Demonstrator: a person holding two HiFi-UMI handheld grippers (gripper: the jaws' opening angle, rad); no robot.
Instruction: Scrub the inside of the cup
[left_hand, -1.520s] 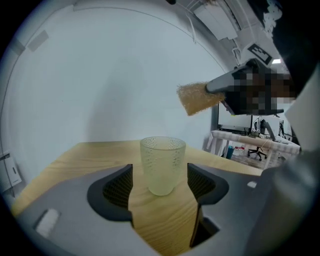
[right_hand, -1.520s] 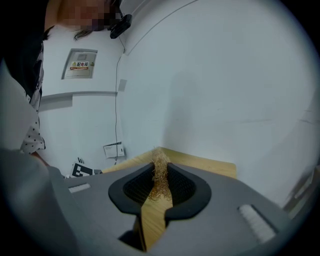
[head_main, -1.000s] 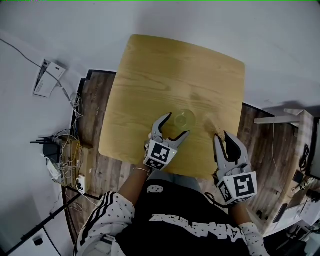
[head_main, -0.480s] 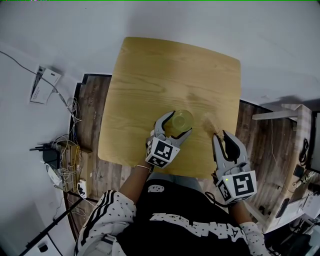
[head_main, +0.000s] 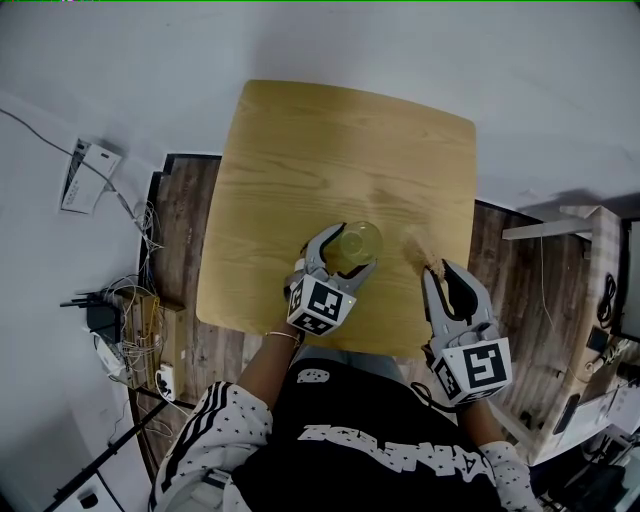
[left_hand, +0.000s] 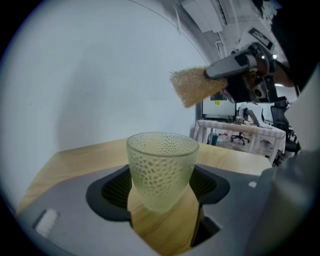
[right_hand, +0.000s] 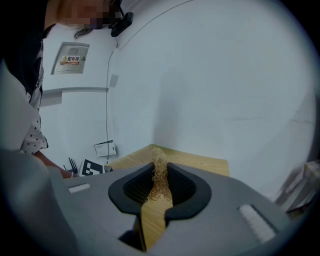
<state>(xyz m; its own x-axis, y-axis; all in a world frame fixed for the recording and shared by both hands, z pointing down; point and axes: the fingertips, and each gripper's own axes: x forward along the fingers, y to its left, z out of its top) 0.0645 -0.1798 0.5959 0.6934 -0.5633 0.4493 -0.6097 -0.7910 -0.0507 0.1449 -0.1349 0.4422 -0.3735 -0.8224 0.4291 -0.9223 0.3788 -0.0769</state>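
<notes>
**Currently: cup in left claw, scrubber in right, both near front of table**

Left gripper (head_main: 348, 250) has its jaws round the pale green dimpled cup (head_main: 360, 238). In the left gripper view the pads appear pressed on the cup's (left_hand: 161, 170) sides, though contact is hard to confirm on the far side. Cup upright, mouth up, at the front middle of the wooden table (head_main: 340, 150); whether its base touches the top cannot be told.

Right gripper (head_main: 443, 272) sits just right of the cup, apart from it. Its jaws are closed on a tan fibrous scrubber (right_hand: 160, 177), tuft sticking out past the tips (head_main: 425, 250). From the left gripper view the scrubber (left_hand: 195, 86) hangs above and right of the cup rim, not inside.

In the head view the left gripper's marker cube (head_main: 320, 305) covers the cup's near side.

Around: cable tangle (head_main: 130, 320) on the wood floor left of the table, white box (head_main: 85, 172) beyond it, white furniture (head_main: 555, 232) at right, dotted sleeve (head_main: 220, 425) at the bottom.
</notes>
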